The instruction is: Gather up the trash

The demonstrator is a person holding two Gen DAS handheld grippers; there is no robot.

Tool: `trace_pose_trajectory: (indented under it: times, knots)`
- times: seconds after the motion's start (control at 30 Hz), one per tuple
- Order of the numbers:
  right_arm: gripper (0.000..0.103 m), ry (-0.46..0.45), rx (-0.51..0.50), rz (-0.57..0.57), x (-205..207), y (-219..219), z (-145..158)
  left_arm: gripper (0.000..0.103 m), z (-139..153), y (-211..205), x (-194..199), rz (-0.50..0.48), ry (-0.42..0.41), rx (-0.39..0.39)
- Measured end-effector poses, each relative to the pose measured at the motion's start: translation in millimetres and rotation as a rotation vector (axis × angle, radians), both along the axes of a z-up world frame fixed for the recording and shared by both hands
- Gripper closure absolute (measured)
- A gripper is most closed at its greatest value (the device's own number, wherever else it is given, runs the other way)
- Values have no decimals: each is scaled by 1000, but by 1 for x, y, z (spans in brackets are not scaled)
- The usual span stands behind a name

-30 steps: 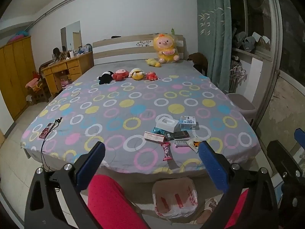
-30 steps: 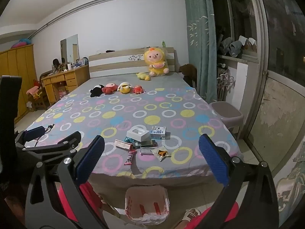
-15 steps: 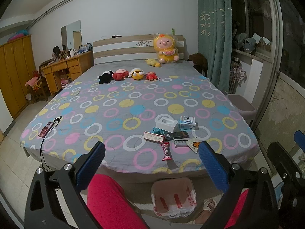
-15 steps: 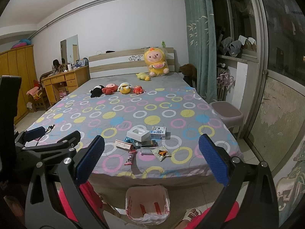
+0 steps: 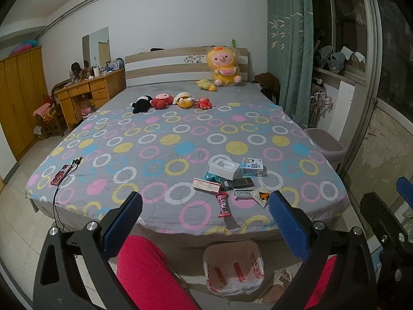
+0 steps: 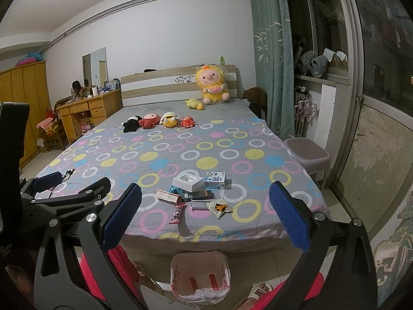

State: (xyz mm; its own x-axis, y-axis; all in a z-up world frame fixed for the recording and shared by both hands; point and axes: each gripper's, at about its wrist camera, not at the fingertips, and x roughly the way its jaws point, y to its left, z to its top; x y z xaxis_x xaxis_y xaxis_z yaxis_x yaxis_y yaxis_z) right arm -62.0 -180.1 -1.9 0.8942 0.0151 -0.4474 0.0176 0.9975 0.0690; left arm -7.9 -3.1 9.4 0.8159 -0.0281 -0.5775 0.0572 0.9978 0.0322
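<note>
Trash lies in a cluster near the foot of the bed [image 5: 129,155]: a white box [image 5: 224,167], a small blue-and-white carton [image 5: 252,167], a flat pink box [image 5: 207,185], a dark box [image 5: 237,183], a red candy wrapper [image 5: 223,204] and a yellow-printed sachet [image 5: 262,195]. The same red wrapper [image 6: 177,214] and sachet [image 6: 220,207] show in the right wrist view. A bin lined with a white-and-red bag [image 5: 233,271] stands on the floor below the bed edge. My left gripper [image 5: 205,223] and right gripper [image 6: 205,215] hang open, short of the bed, holding nothing.
Plush toys [image 5: 170,100] lie in a row mid-bed, with a large yellow one [image 5: 224,66] at the headboard. A power strip with its cable [image 5: 62,177] rests at the bed's left corner. A grey stool [image 6: 308,155] stands at the right; the person's red trouser legs [image 5: 152,276] are below.
Both grippers have crept slightly toward the bed, so the trash and bin appear a little nearer. Neither has changed its opening.
</note>
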Motion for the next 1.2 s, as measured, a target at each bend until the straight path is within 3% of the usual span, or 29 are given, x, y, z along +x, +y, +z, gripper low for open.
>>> trace_pose_trajectory:
  times: [1.2]
  knots:
    - [6,-5,0,1,-1,0,-2,7,1,4,-1,2,3,-8]
